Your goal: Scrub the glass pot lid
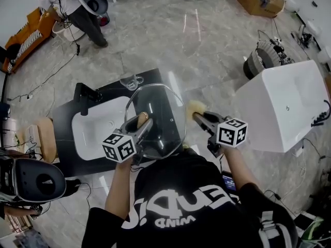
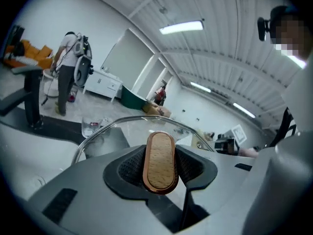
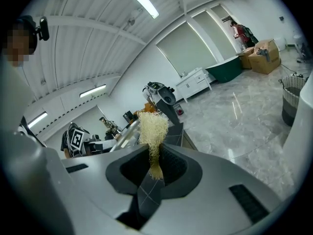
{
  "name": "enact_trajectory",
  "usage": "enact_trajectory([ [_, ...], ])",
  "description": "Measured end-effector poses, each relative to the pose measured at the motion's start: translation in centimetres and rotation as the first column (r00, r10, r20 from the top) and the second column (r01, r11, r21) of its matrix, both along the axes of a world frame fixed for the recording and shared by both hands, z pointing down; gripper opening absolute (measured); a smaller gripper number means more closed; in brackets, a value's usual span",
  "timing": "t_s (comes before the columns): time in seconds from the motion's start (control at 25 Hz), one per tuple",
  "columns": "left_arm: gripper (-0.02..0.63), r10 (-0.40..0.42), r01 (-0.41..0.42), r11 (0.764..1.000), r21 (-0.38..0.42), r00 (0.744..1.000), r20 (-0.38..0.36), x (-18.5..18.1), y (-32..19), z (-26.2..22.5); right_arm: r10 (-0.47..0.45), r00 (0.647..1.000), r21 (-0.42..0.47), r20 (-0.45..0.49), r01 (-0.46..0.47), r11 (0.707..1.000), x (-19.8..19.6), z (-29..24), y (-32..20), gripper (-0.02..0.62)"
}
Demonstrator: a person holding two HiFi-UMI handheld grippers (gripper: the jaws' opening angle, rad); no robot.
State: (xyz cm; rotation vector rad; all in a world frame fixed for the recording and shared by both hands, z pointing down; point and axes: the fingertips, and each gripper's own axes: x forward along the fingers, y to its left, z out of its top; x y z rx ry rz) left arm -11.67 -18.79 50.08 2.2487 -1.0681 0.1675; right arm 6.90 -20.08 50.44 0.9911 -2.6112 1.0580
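Left gripper point(image 1: 140, 124) clamped on the wooden handle point(image 2: 160, 161) of the glass pot lid point(image 1: 164, 105), lid raised above the black counter point(image 1: 66, 115), right gripper point(image 1: 200, 118) pinching a fibrous scrubber point(image 1: 195, 107) just beside its right rim

The head view looks steeply down from overhead onto the near counter point(image 1: 64, 123). Each gripper view sits close behind its jaws, facing outward and low; all three share the lid point(image 1: 161, 103).

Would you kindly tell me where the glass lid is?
The glass lid is mid head view, over the black counter, wooden handle clamped in the left gripper.
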Motion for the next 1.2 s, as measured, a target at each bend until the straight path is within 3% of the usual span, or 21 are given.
enact_trajectory([
  [0.12,0.178,0.031,-0.031,1.000,0.000,0.994,0.104,0.6,-0.2,1.2,0.018,1.000,0.003,-0.009,-0.018,1.000,0.4,0.2,-0.1,0.046],
  [0.4,0.178,0.063,-0.056,0.998,-0.042,0.982,0.176,1.1,-0.6,4.3,0.082,0.996,-0.001,-0.032,-0.082,0.997,1.7,1.1,-0.2,0.046],
  [0.68,0.178,0.101,-0.074,0.992,-0.097,0.947,0.304,1.9,-1.0,8.4,0.121,0.993,0.002,-0.010,-0.121,0.993,2.6,1.0,0.4,0.046],
  [1.0,0.178,0.159,-0.101,0.983,-0.151,0.879,0.450,2.9,-1.5,12.4,0.159,0.987,0.001,0.002,-0.159,0.987,3.3,0.8,1.3,0.046],
  [1.2,0.178,0.198,-0.116,0.975,-0.191,0.842,0.502,3.3,-1.5,14.4,0.185,0.983,-0.004,-0.001,-0.185,0.983,4.3,1.0,1.7,0.046],
])
